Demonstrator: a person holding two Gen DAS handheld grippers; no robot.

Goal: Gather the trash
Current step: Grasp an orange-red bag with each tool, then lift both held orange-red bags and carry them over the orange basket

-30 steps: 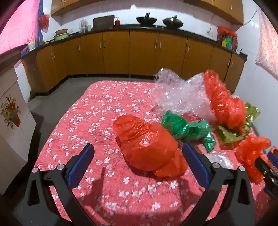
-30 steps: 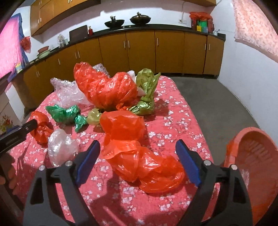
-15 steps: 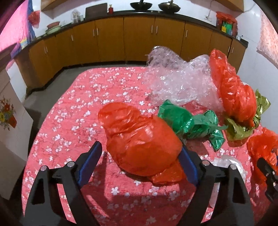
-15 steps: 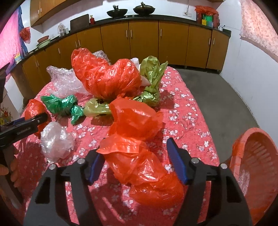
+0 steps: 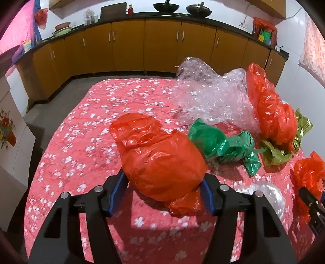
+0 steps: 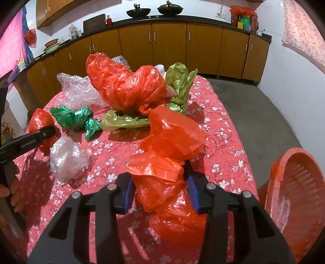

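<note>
A: What do the fingers hold?

B: The left gripper (image 5: 164, 194) has just been closing; its blue pads now squeeze a round orange bag (image 5: 162, 160) on the flowered table (image 5: 81, 154). The right gripper (image 6: 161, 192) has been closing too and pinches a crumpled orange bag (image 6: 162, 172).

A: What does only the right view show?

B: An orange basket (image 6: 292, 195) past the table's right edge, beside bare floor (image 6: 254, 105).

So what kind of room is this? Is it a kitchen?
Most likely a home kitchen. Wooden cabinets run along the wall under a dark countertop, and two black woks sit on top. The table with the flowered red cloth stands in the middle.
</note>
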